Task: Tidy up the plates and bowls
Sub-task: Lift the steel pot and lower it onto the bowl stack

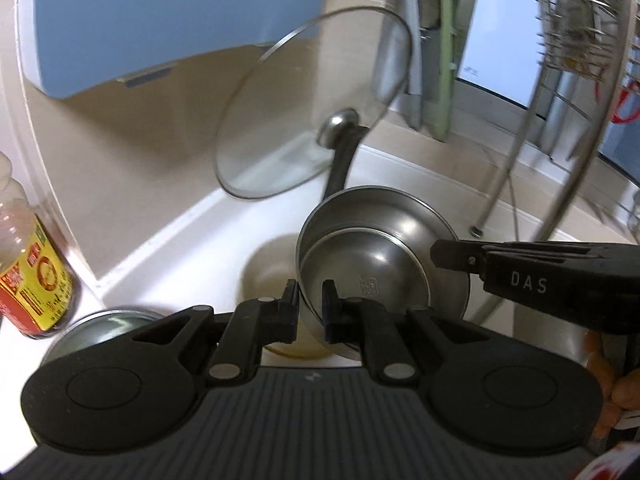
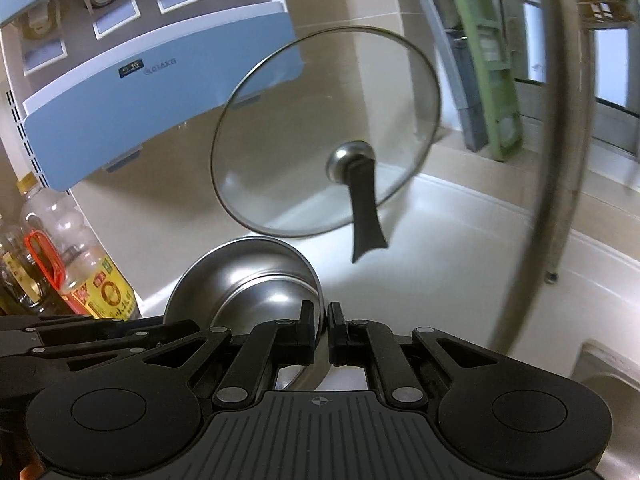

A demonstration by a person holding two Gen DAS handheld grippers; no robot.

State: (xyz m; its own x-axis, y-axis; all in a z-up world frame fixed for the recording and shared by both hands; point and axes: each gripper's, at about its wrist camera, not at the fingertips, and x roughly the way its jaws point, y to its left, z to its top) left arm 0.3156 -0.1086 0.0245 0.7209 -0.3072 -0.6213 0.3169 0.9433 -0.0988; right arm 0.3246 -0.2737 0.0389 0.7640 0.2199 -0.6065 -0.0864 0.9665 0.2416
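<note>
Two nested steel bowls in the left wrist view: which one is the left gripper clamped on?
The inner bowl, with the stamped base mark; left gripper pinches its near rim. The outer bowl sits behind it.

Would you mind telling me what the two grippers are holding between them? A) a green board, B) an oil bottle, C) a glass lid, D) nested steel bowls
D: the left gripper and the right gripper are each shut on the rim of the nested steel bowls, from opposite sides, while the glass lid stands apart behind them.
</note>
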